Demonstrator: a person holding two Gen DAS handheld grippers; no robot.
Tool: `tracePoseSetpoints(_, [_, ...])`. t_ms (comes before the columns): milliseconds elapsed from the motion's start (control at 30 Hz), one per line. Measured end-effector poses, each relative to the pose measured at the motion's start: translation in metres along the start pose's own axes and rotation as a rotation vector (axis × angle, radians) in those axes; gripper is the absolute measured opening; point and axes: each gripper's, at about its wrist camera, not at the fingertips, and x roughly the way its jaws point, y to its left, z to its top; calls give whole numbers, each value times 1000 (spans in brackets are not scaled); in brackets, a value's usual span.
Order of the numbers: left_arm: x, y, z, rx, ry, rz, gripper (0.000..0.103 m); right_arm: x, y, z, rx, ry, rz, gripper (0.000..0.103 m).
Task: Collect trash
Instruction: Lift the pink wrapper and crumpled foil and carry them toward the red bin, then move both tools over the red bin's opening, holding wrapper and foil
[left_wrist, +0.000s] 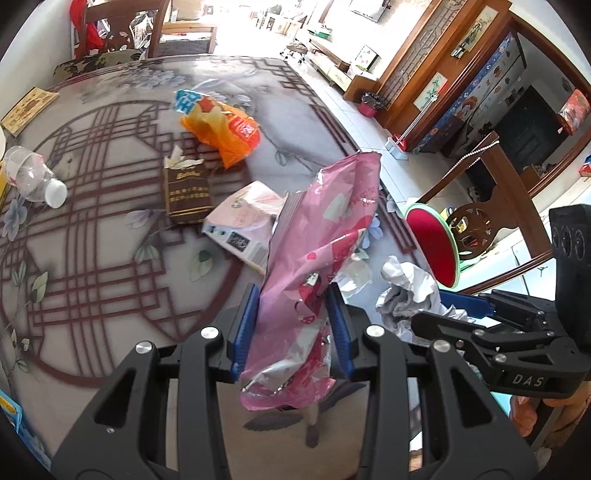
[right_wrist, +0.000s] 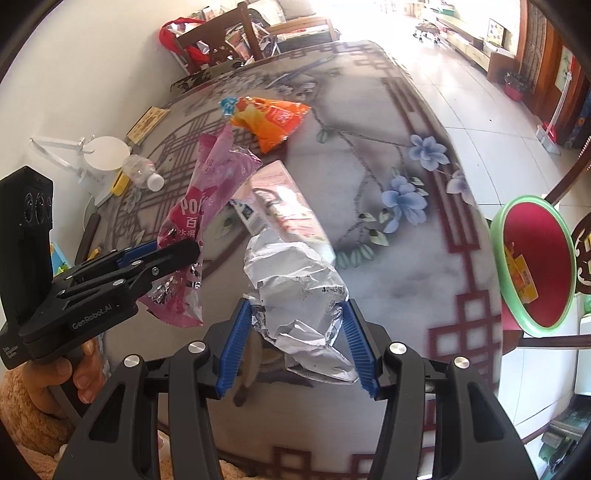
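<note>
My left gripper (left_wrist: 293, 325) is shut on a pink foil snack bag (left_wrist: 325, 236), which stands up between its blue pads above the table; the same pink foil snack bag (right_wrist: 207, 192) shows at left in the right wrist view. My right gripper (right_wrist: 299, 339) is shut on a crumpled white paper ball (right_wrist: 295, 291), seen as the crumpled white paper ball (left_wrist: 406, 291) beside the left one. A red bin with a green rim (right_wrist: 535, 258) stands off the table's right edge, red bin (left_wrist: 432, 247).
On the patterned table (right_wrist: 406, 266) lie an orange bag (left_wrist: 225, 129), a brown pack (left_wrist: 188, 195), a pink-white box (left_wrist: 243, 225) and an empty plastic bottle (left_wrist: 33, 177). A wooden chair (left_wrist: 480, 221) stands behind the bin. Tiled floor lies to the right.
</note>
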Motion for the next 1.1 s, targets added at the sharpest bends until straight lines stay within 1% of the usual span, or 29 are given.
tracePoseSetpoints(167, [6, -20, 9, 17, -7, 0, 36, -15, -21, 2, 23, -36, -1, 50])
tracePoseSetpoints(267, [12, -33, 15, 29, -3, 6, 36, -24, -40, 1, 52, -55, 4, 50])
tracePoseSetpoints(667, [43, -92, 32, 88, 26, 13, 36, -43, -116, -6, 173, -82, 10, 50])
tracePoseSetpoints(833, [53, -108, 32, 95, 44, 18, 36, -45, -142, -6, 206, -81, 21, 51])
tracePoseSetpoints(1100, [58, -123, 37, 73, 36, 45, 36, -54, -176, 7, 226, -95, 15, 51])
